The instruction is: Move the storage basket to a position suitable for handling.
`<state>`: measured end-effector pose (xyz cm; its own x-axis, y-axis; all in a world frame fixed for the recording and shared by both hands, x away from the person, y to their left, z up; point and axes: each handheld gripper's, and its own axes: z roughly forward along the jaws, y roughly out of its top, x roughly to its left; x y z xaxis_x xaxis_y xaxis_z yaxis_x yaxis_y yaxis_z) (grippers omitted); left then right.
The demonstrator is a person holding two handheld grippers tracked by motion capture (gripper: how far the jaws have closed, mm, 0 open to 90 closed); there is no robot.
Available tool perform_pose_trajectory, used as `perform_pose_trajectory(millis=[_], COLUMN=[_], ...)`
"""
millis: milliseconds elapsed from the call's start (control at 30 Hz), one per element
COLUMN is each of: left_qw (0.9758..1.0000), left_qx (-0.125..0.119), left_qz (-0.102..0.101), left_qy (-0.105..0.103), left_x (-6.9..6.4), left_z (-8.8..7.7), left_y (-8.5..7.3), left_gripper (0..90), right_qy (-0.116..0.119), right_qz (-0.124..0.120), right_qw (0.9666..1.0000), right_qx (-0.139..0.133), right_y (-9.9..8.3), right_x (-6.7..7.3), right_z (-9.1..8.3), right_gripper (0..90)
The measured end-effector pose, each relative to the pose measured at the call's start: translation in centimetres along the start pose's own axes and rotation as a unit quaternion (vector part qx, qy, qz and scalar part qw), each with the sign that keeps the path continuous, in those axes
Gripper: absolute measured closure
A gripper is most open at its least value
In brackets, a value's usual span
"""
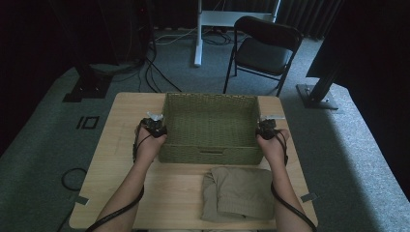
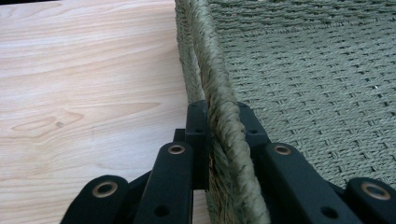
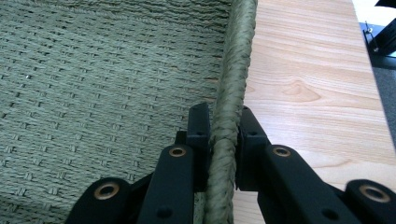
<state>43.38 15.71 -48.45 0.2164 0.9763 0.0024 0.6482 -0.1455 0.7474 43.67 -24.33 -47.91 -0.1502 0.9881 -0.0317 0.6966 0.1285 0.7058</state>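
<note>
Left gripper (image 1: 157, 126) clamped on woven green basket (image 1: 211, 116) rim, right gripper (image 1: 263, 126) clamped on opposite braided rim, folded khaki cloth (image 1: 238, 193) beside, wood-grain table (image 1: 121, 145).

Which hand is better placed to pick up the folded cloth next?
Right, probably. The folded cloth lies beside the right forearm. Both the left tool and the right tool are shut on the basket rim, so one must release first.

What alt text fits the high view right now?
A person's two grippers clamp opposite side rims of an empty green woven basket on a wooden table, left gripper and right gripper. Folded tan cloth lies nearer the person.
</note>
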Motion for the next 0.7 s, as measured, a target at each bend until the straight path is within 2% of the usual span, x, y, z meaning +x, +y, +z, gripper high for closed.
perform_pose_trajectory(millis=[167,300,600,700], left_qw=[1.0,1.0,1.0,1.0], left_qx=[-0.002,0.0,0.001,0.001], left_qz=[-0.004,-0.003,0.0,0.0], left_qy=[-0.002,-0.002,-0.003,-0.004], left_x=[-0.8,-1.2,-3.6,-3.8], left_z=[0.3,0.3,1.0,1.1], left_y=[0.1,0.2,0.9,0.9], left_gripper=[80.2,80.2,80.1,80.1], right_qy=[0.002,0.004,0.0,0.0], right_qz=[0.0,0.0,0.002,0.003], right_qw=[1.0,1.0,0.9999,0.9999], right_qx=[0.003,0.005,0.012,0.012], right_y=[0.0,0.1,0.2,0.1], right_x=[-1.2,-1.6,-4.0,-4.4], right_z=[0.0,0.0,0.1,0.1], right_gripper=[79.4,79.3,79.6,79.6])
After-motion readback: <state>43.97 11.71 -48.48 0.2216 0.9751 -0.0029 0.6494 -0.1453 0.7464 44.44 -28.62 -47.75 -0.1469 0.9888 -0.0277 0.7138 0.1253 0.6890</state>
